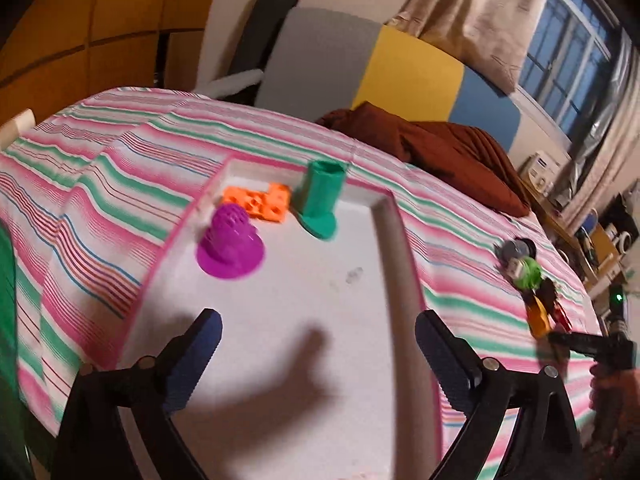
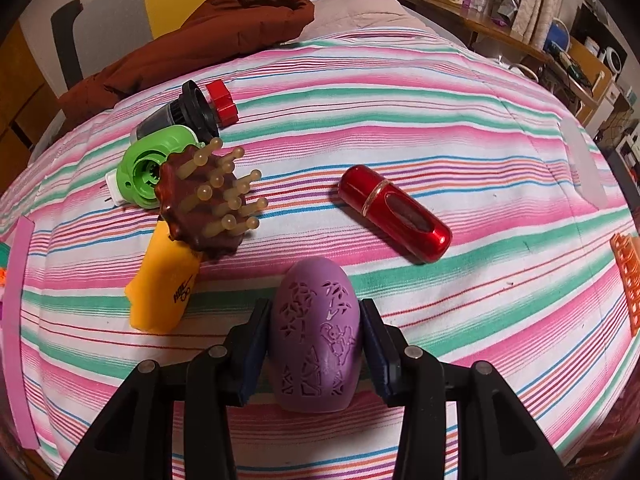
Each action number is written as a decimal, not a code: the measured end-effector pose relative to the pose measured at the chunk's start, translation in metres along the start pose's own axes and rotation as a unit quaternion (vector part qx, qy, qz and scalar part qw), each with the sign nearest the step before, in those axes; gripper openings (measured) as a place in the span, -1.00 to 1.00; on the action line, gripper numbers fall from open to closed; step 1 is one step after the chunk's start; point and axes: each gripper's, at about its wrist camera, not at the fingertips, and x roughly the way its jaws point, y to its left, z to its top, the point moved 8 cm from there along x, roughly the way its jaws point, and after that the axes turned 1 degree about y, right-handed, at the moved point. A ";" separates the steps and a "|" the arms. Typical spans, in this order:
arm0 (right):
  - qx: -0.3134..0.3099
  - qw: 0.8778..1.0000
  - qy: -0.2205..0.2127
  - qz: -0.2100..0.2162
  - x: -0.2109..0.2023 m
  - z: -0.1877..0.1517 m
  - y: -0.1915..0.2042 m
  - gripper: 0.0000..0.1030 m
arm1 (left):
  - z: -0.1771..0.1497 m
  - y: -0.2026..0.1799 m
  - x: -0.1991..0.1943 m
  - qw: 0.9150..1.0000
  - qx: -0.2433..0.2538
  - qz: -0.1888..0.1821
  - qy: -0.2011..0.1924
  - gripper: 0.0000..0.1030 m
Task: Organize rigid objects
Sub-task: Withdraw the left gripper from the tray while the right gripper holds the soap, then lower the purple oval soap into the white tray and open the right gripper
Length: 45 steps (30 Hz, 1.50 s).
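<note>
Landmark, the white tray (image 1: 384, 216): its near half lies bare, open to a gripper; its far end is crowded by the magenta strainer (image 1: 230, 246), orange block (image 1: 260, 202) and green cylinder (image 1: 322, 200); right of the tray, a clutter pile (image 1: 528, 276) blocks the striped cloth (image 1: 100, 184).

Warm indoor light, motion blur in the left view, dark fisheye-bent corners, soft shadows.

A rust-brown quilt (image 2: 208, 36) lies bunched on the striped bedspread (image 2: 440, 112).
</note>
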 end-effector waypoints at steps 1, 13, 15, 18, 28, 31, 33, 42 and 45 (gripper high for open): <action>0.004 1.000 0.000 0.007 -0.001 0.000 0.001 -0.15 | -0.002 -0.003 -0.001 1.000 0.001 -0.004 0.002 0.91; -0.003 0.997 -0.029 0.071 -0.019 -0.010 0.045 -0.15 | -0.019 -0.003 -0.007 1.000 0.020 0.001 0.016 0.92; -0.008 0.997 -0.027 0.072 -0.019 -0.012 0.050 -0.15 | -0.020 0.000 -0.009 1.000 0.021 0.002 0.015 0.92; -0.024 0.996 -0.023 0.083 -0.022 -0.022 0.070 -0.15 | -0.021 0.005 -0.011 1.000 0.019 0.002 0.016 0.92; -0.135 0.978 -0.037 0.157 -0.054 -0.027 0.216 -0.15 | -0.027 0.019 -0.019 1.000 0.012 -0.005 0.018 0.92; -0.176 0.968 -0.030 0.176 -0.055 -0.025 0.267 -0.15 | -0.029 0.024 -0.024 1.000 0.008 -0.010 0.018 0.92; -0.197 0.962 -0.019 0.190 -0.053 -0.025 0.298 -0.15 | -0.030 0.028 -0.026 1.000 0.006 -0.011 0.019 0.92; -0.228 0.957 -0.003 0.181 -0.022 -0.009 0.383 -0.15 | -0.032 0.045 -0.037 1.000 -0.011 -0.014 0.018 0.92; -0.249 0.957 -0.017 0.150 -0.010 -0.002 0.397 -0.15 | -0.030 0.052 -0.039 1.000 -0.017 -0.011 0.017 0.92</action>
